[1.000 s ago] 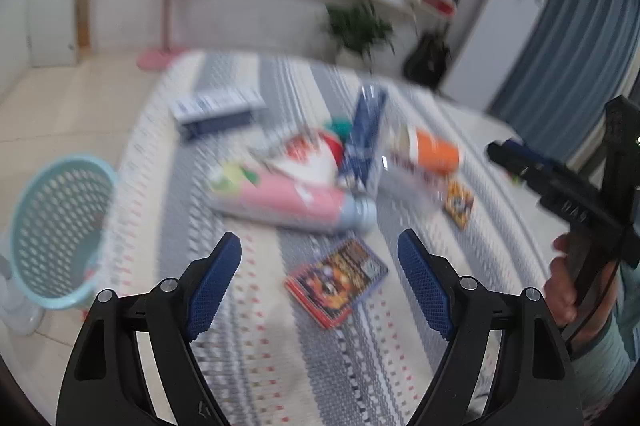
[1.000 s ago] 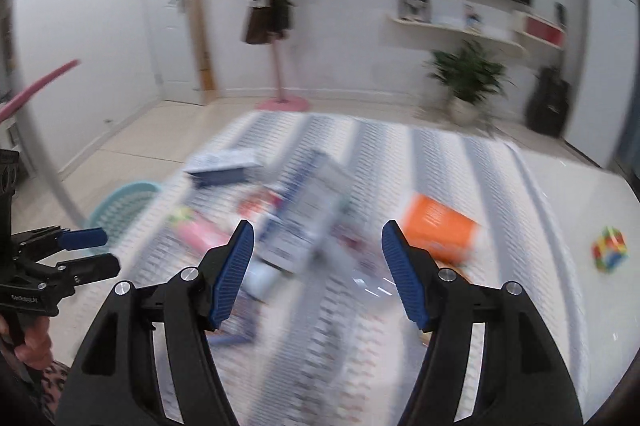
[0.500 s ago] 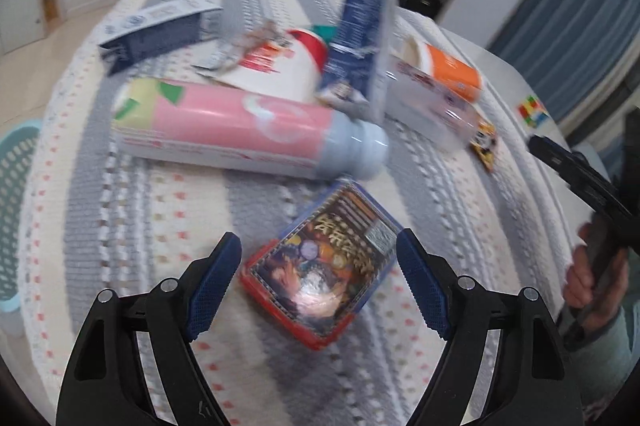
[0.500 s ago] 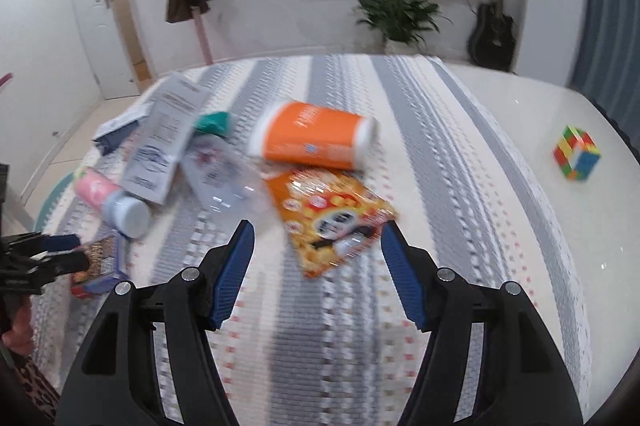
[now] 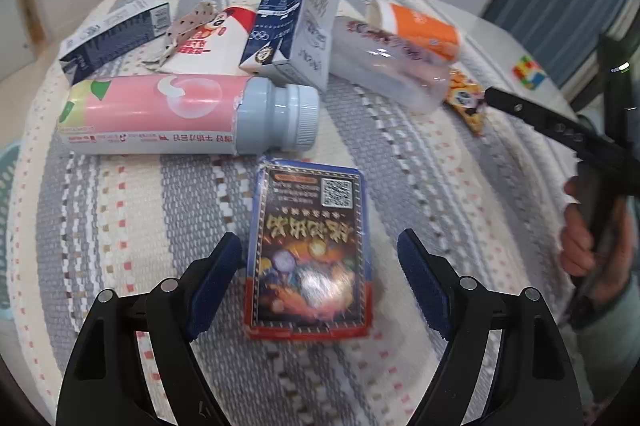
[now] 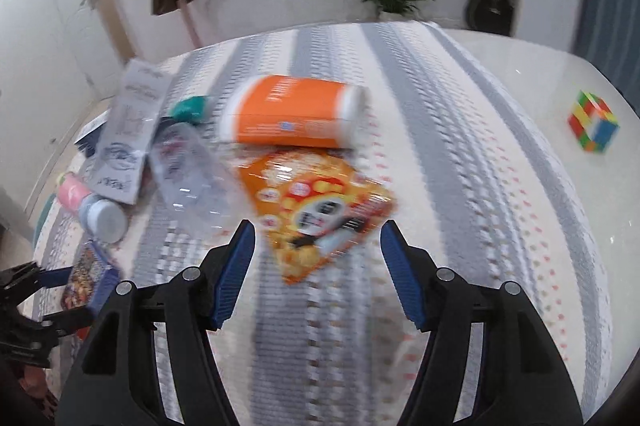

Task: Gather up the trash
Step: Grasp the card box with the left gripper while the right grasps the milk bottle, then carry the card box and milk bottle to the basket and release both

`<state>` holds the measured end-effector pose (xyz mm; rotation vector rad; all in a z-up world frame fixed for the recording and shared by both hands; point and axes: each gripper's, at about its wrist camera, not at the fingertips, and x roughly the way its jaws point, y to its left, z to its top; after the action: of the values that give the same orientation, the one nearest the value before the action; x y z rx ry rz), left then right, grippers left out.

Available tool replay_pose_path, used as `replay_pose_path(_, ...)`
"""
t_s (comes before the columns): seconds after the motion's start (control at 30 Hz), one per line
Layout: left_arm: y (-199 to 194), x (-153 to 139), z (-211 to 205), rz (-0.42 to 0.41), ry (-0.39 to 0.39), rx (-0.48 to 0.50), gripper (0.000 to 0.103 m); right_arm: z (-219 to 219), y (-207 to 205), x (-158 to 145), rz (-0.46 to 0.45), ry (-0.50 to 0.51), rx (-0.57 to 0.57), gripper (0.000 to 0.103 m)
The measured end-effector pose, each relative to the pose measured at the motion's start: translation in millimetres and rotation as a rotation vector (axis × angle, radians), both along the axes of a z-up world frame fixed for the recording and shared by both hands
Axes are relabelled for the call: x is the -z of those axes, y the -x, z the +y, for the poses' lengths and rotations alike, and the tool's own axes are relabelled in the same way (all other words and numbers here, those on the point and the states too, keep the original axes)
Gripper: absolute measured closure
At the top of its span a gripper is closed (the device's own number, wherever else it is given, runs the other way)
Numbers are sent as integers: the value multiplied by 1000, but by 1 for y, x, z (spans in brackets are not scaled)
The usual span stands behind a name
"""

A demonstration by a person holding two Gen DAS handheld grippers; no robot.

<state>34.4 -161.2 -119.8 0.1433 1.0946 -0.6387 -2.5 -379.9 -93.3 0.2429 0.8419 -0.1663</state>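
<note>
left gripper (image 5: 319,262) hovered low w/ jaws wide around dark snack packet (image 5: 308,250), right gripper (image 6: 316,262) wide open, empty, over orange packet (image 6: 316,202) on rug (image 6: 460,186).

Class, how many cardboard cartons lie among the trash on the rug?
2: a blue-and-white carton leaning mid-pile, and a dark blue carton lying far left. Others may be hidden.

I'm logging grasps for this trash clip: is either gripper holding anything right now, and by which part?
Nothing is held. The left gripper is open astride the dark snack packet; the right gripper is open before the orange snack bag.
</note>
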Motion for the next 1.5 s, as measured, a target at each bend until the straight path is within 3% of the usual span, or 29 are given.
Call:
replay_pose_path(0.13, 1, 1, -5, -35, -35, -23, 28, 29, -19, -9, -16, 24, -92, 39)
replay_pose_path(0.2, 3, 2, -8, -65, -65, -26, 44, 45, -34, -13, -21, 56, -137, 32)
replay_pose_path(0.3, 4, 0, -7, -64, -45, -18, 44, 62, -57, -14, -14, 122, -178, 29)
replay_pose_path(0.6, 1, -16, 17, -97, 46, -57, 44, 81, -112, 5, 129, 134, -300, 29)
replay_pose_path(0.67, 2, -20, 20, -107, 62, -67, 44, 87, -116, 8, 149, 137, -331, 32)
replay_pose_path(0.77, 1, -25, 27, -117, 85, -91, 44, 94, -120, 12, 179, 136, -347, 47)
replay_pose_path(1.1, -14, -46, 59, -162, 165, -202, 44, 70, -68, 3, 175, -65, -219, 50)
replay_pose_path(1.3, -13, -58, 83, -190, 205, -257, 44, 45, -29, -28, 84, -132, -103, 51)
replay_pose_path(1.5, -13, -69, 115, -216, 241, -318, 44, 44, -16, -62, 8, -146, -79, 51)
